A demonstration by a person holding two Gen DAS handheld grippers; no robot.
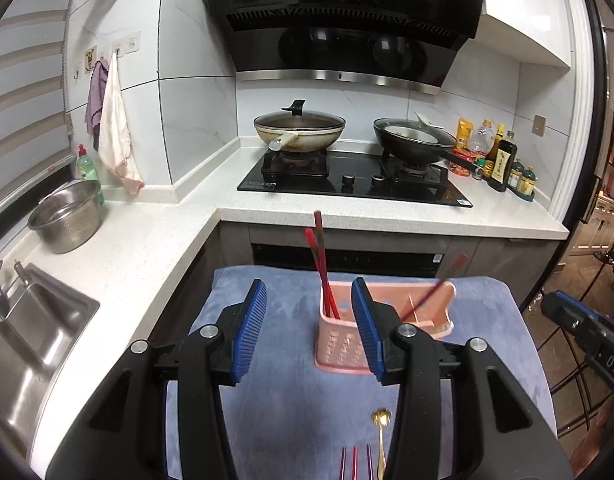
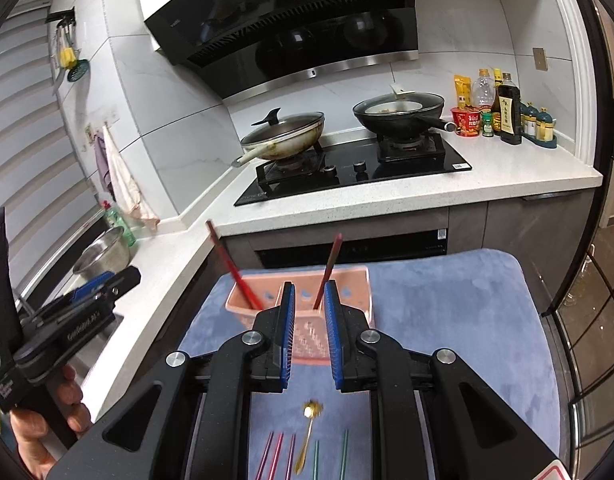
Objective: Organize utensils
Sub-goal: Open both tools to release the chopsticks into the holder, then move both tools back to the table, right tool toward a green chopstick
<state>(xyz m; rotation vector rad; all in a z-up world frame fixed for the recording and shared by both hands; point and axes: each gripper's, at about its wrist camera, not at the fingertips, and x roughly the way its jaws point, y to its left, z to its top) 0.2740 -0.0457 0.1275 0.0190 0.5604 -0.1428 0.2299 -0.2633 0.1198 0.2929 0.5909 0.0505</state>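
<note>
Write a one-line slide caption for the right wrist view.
Empty right gripper faces a pink utensil holder holding red chopsticks; gold spoon waits on the blue mat.

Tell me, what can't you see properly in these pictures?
- Chopsticks on the towel: both views, near ends cut off by the bottom edge; the right gripper hides some.
- Holder: left view, front partly behind the left gripper.
- Right-hand chopstick in the holder: left view, blurred.
- Bottle labels: too small to read.

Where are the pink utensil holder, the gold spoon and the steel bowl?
pink utensil holder (image 1: 339,350): left wrist view, on its perforated front wall.
gold spoon (image 2: 311,411): right wrist view, on its bowl.
steel bowl (image 1: 69,226): left wrist view, on its outer side wall.
</note>
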